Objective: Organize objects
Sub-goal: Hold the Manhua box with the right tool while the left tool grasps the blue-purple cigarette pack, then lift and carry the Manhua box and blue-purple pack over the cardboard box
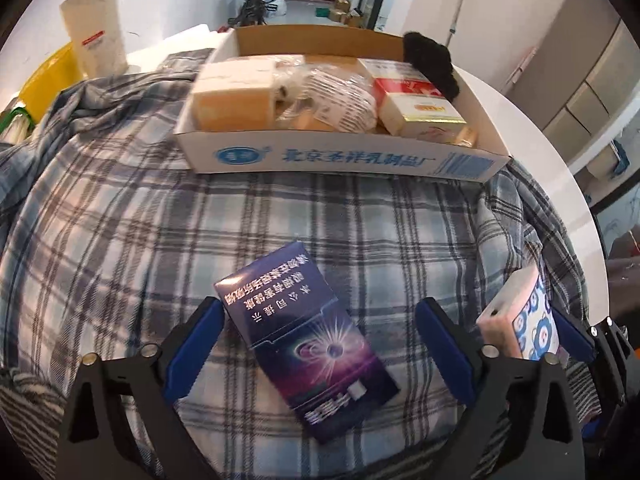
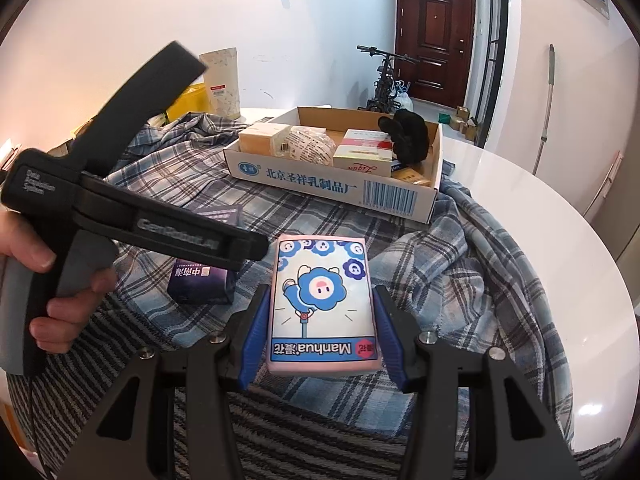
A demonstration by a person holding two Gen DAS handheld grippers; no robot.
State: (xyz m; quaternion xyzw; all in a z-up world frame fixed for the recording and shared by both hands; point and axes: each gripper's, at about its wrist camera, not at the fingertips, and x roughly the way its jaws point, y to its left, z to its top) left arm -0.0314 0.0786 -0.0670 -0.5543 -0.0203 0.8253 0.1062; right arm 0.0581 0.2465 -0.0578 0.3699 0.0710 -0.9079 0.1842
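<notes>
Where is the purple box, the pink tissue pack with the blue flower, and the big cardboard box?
Purple cardboard box (image 1: 304, 344), left wrist view, its top face.
Pink tissue pack with blue flower (image 2: 322, 300), right wrist view, its printed front.
White cardboard tray box (image 2: 320, 186), right wrist view, its front wall.

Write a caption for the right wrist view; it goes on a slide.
Right claw grips a tissue pack above a plaid cloth, with a box of items behind.

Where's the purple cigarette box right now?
The purple cigarette box lies flat on the plaid cloth, between the open left gripper fingers, left of the tissue pack and nearer than the cardboard tray.
</notes>
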